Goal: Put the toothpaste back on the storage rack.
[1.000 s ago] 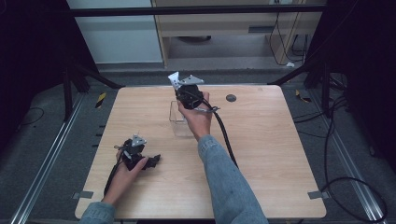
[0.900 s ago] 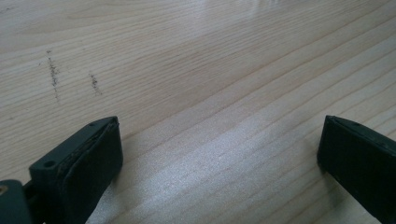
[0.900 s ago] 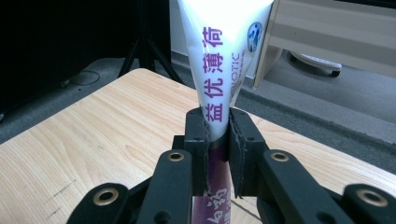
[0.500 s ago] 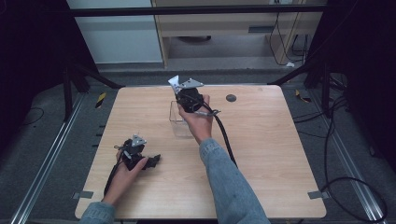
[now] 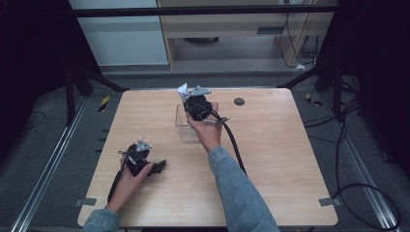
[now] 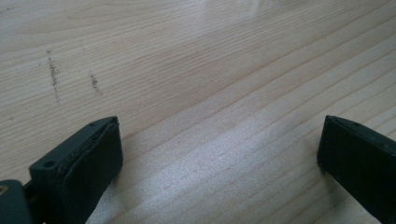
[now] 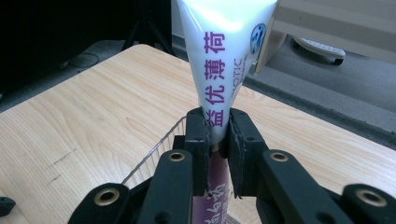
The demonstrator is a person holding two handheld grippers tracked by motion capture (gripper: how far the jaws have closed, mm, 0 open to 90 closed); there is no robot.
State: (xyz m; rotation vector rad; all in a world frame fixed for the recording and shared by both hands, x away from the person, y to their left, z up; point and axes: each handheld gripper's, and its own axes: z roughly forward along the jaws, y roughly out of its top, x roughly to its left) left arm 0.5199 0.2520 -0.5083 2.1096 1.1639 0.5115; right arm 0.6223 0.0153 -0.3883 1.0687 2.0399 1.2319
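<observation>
Right tool (image 7: 218,128) has its two black jaws pressed tight on a white tube (image 7: 223,51) with purple writing. It pinches the tube low down, and the wide flat end of the tube sticks up past the jaws. In the high view the right tool (image 5: 189,93) sits at the far middle of the wooden counter (image 5: 280,159), right over a clear plastic box (image 5: 185,126). The tube's white end (image 5: 183,88) pokes out toward the far edge. In the right gripper view the clear box's rim (image 7: 154,154) shows just under the jaws.

Left tool (image 5: 157,167) lies low near the front left of the counter, held in the left hand (image 5: 129,181). Its jaws are spread wide apart with bare wood between them.

Both tools sit almost where they were a second ago.
</observation>
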